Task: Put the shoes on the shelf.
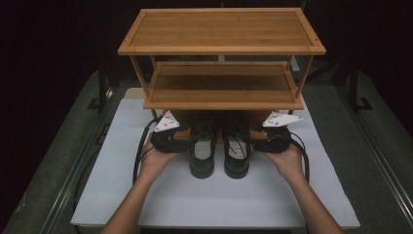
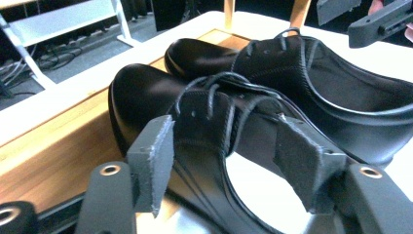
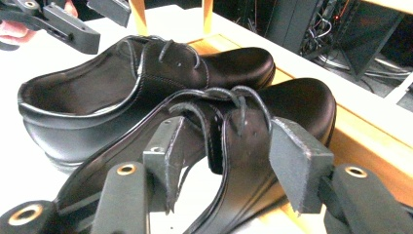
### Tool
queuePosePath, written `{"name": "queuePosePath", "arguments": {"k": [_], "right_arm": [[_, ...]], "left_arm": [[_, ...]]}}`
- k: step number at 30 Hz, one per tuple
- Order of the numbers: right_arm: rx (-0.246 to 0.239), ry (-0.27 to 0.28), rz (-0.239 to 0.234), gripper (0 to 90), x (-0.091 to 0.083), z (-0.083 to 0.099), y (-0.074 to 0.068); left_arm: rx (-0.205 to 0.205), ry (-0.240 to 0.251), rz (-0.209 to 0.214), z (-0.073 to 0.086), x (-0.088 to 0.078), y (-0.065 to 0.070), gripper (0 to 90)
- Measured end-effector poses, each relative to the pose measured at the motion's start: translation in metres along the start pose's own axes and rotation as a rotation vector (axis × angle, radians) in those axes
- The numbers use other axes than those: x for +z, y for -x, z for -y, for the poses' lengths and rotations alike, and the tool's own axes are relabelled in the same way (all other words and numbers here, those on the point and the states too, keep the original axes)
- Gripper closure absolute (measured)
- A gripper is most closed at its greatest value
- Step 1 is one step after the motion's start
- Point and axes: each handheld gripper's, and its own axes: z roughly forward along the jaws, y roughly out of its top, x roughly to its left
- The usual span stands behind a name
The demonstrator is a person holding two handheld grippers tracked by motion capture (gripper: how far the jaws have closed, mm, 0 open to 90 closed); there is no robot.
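High view shows the left gripper [image 1: 181, 138] and right gripper [image 1: 257, 137], both released, jaws around the sides of two black leather lace-up shoes [image 1: 219, 148]. These stand side by side on the white table [image 1: 122, 195], toes under the bamboo two-shelf rack [image 1: 221, 46] behind.

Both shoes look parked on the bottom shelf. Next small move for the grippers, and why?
Probably draw both grippers straight back toward the person, off the shoes. The left gripper and right gripper stand open, pads off the leather though each straddles its shoe's side. The left shoe and right shoe sit side by side, toes under the rack, heels on the white board.
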Motion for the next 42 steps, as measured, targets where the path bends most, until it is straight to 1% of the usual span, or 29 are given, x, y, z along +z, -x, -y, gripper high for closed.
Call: {"name": "queuePosePath", "arguments": {"k": [2,3,4,7,9,11,15,17,20,21,22,24,25,27,28,30,32,34,36,37,38,40,42], "right_arm": [[0.011,0.012,-0.005,43.8,-0.008,0.003,0.000],[0.015,0.014,-0.005,43.2,-0.011,0.005,-0.001],[0.019,0.017,-0.006,41.9,-0.016,0.008,-0.002],[0.031,0.021,-0.008,39.6,-0.028,0.017,-0.004],[0.043,0.013,-0.014,37.9,-0.037,0.026,-0.007],[0.050,0.007,-0.019,36.3,-0.042,0.032,-0.009],[0.074,-0.025,-0.043,32.8,-0.045,0.050,-0.012],[0.079,-0.050,-0.049,31.0,-0.042,0.059,-0.015],[0.089,-0.094,-0.059,26.0,-0.033,0.072,-0.018],[0.090,-0.110,-0.068,24.1,-0.029,0.074,-0.019],[0.089,-0.136,-0.077,22.1,-0.023,0.079,-0.022],[0.079,-0.161,-0.089,20.6,-0.016,0.083,-0.025],[0.077,-0.170,-0.088,19.1,-0.013,0.084,-0.026],[0.080,-0.179,-0.094,18.4,-0.008,0.086,-0.028],[0.079,-0.181,-0.094,17.3,-0.005,0.086,-0.028],[0.075,-0.186,-0.096,15.9,-0.001,0.086,-0.031],[0.072,-0.192,-0.099,14.9,0.003,0.086,-0.033],[0.071,-0.198,-0.102,13.9,0.008,0.086,-0.034],[0.066,-0.209,-0.104,13.6,0.013,0.086,-0.035],[0.061,-0.214,-0.106,13.6,0.015,0.086,-0.035],[0.056,-0.218,-0.106,13.6,0.017,0.086,-0.037],[0.046,-0.221,-0.106,13.6,0.020,0.085,-0.038],[0.042,-0.222,-0.107,12.8,0.023,0.084,-0.041]], "left_arm": [[0.003,-0.006,0.004,0.002,-0.006,0.001,35.5],[-0.001,-0.004,-0.001,0.004,-0.010,0.002,34.2],[0.000,-0.003,-0.001,0.006,-0.013,0.003,30.4],[-0.008,-0.004,0.020,0.016,-0.025,0.005,27.3],[-0.005,-0.007,0.021,0.022,-0.030,0.007,24.6],[-0.008,-0.012,0.026,0.032,-0.035,0.010,23.4],[-0.014,-0.042,0.041,0.049,-0.037,0.014,20.2],[-0.013,-0.062,0.048,0.057,-0.034,0.017,18.3],[-0.012,-0.092,0.060,0.065,-0.027,0.022,13.3],[0.001,-0.110,0.076,0.069,-0.021,0.024,13.0],[0.011,-0.120,0.079,0.070,-0.018,0.025,11.6],[0.020,-0.136,0.085,0.072,-0.012,0.028,10.3],[0.031,-0.147,0.088,0.074,-0.007,0.028,10.3],[0.030,-0.159,0.100,0.075,-0.001,0.030,9.6],[0.033,-0.169,0.097,0.076,0.002,0.031,9.5],[0.039,-0.190,0.104,0.078,0.008,0.033,8.0],[0.048,-0.209,0.105,0.079,0.012,0.035,6.8],[0.071,-0.243,0.111,0.080,0.018,0.036,4.6],[0.073,-0.260,0.105,0.080,0.021,0.038,4.6],[0.086,-0.268,0.105,0.080,0.023,0.038,4.6],[0.092,-0.263,0.104,0.079,0.023,0.038,4.6],[0.079,-0.250,0.109,0.078,0.026,0.039,4.7],[0.090,-0.264,0.112,0.076,0.029,0.039,4.7]]}}
